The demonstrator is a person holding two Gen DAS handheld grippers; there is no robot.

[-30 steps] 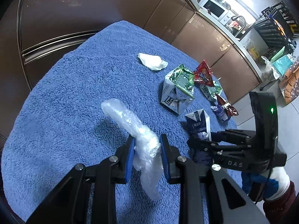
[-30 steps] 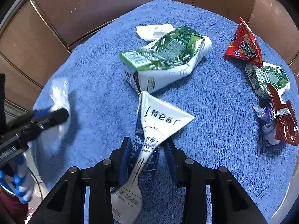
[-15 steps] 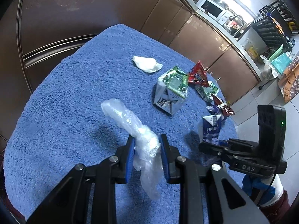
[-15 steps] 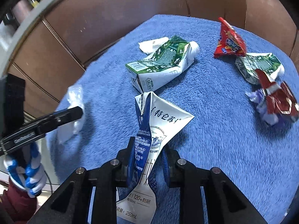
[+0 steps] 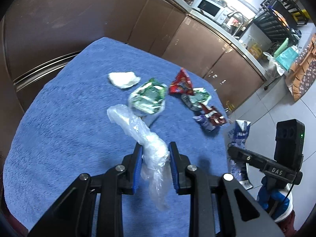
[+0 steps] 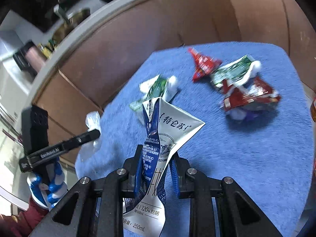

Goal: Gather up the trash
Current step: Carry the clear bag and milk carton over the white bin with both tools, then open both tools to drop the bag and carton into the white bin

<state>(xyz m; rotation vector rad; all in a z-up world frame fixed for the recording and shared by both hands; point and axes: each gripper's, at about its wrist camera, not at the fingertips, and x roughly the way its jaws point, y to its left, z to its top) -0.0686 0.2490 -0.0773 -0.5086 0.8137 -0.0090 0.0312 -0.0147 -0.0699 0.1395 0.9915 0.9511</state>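
Observation:
My left gripper (image 5: pixel 155 150) is shut on a crumpled clear plastic wrap (image 5: pixel 138 130), held above the blue towel-covered table (image 5: pixel 69 118). My right gripper (image 6: pixel 156 154) is shut on a flattened blue-and-white milk carton (image 6: pixel 169 126), lifted off the table; the left wrist view shows this carton (image 5: pixel 240 134) past the table's right edge. On the towel lie a white tissue (image 5: pixel 123 80), a crushed green carton (image 5: pixel 148 98), a red wrapper (image 5: pixel 180 83), a green wrapper (image 5: pixel 197 98) and red and purple wrappers (image 5: pixel 209 118).
Brown cabinets (image 5: pixel 98 15) stand behind the table, with a counter and microwave (image 5: pixel 209 9) further back. Grey tiled floor (image 5: pixel 276 102) lies to the right of the table. A blue-and-white gloved hand (image 5: pixel 274 199) holds the right gripper.
Both grippers have risen with their loads. The right one pinched the milk carton tighter and carried it off the towel, beyond the table's edge. The plastic wrap stays clamped in the left.

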